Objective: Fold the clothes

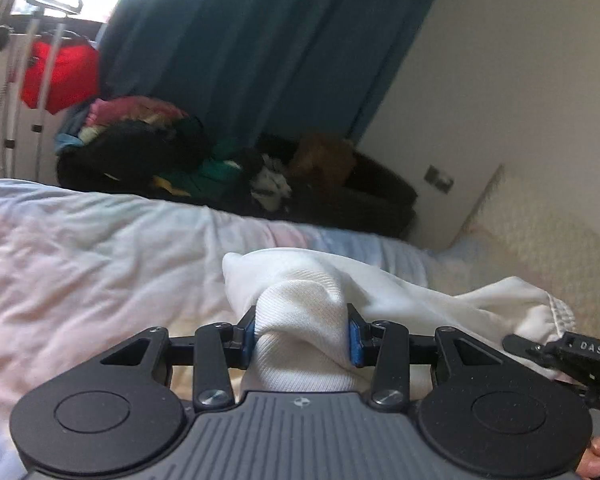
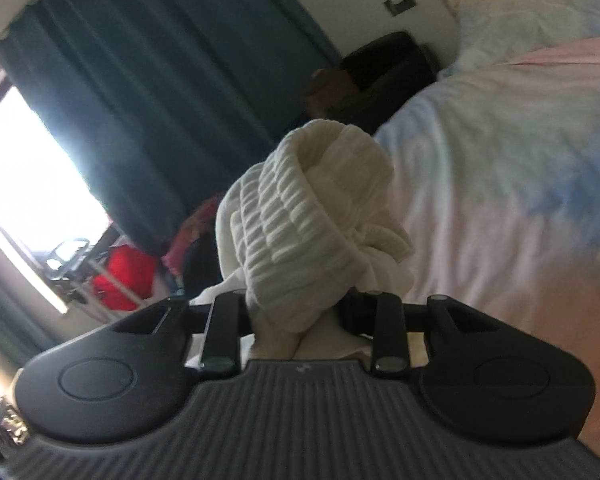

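Holding a white ribbed garment [image 1: 300,320] bunched between its blue pads [image 1: 355,342], the left hand-held gripper [image 1: 302,338] is clamped on the cloth above the pastel bed [image 1: 80,248]. The right hand-held gripper [image 2: 300,320] is likewise clamped on a thick wad of the same garment, which hangs between the two. To do this step well, I would judge, draw the two apart until the cloth hangs flat, then lay it smooth on the bed, well clear of the heaped clothes [image 1: 140,140] by the teal curtain [image 1: 260,48].
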`<action>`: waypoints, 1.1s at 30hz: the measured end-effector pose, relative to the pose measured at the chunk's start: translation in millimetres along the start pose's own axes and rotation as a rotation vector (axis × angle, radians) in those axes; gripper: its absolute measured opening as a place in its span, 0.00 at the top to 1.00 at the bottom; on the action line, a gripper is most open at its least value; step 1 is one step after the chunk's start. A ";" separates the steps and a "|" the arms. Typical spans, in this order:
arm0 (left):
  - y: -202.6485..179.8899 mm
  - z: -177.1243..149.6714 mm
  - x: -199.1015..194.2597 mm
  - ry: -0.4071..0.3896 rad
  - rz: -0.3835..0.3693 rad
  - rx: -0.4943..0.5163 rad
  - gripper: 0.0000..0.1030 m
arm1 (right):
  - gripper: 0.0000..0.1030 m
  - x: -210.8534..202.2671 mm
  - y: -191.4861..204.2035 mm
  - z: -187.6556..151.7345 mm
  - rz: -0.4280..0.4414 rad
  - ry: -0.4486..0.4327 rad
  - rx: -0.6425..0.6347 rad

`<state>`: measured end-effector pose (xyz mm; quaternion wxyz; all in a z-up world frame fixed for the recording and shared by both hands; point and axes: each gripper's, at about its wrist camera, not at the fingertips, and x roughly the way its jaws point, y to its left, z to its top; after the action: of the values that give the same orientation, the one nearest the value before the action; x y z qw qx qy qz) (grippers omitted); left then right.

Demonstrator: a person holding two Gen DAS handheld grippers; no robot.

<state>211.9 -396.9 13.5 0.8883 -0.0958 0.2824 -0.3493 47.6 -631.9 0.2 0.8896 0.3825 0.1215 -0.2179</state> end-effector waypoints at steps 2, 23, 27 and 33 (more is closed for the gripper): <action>2.0 -9.7 22.9 0.026 0.004 0.023 0.57 | 0.67 11.4 -20.2 -11.5 -0.018 0.015 0.027; 34.9 -56.8 -25.0 0.121 -0.013 0.220 0.23 | 0.51 -28.8 -73.0 -118.6 -0.182 0.181 0.192; 11.2 -35.6 -80.5 0.068 -0.024 0.240 0.17 | 0.51 -62.3 -47.5 -104.1 -0.235 0.176 0.116; -25.1 -17.1 -166.8 -0.007 -0.022 0.284 0.00 | 0.51 -128.2 -6.3 -79.3 -0.193 0.088 -0.030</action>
<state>88.5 -302.5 81.3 0.8899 0.0264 0.2260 -0.3953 -71.5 -539.7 -8.5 0.8640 0.3648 0.1999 -0.2838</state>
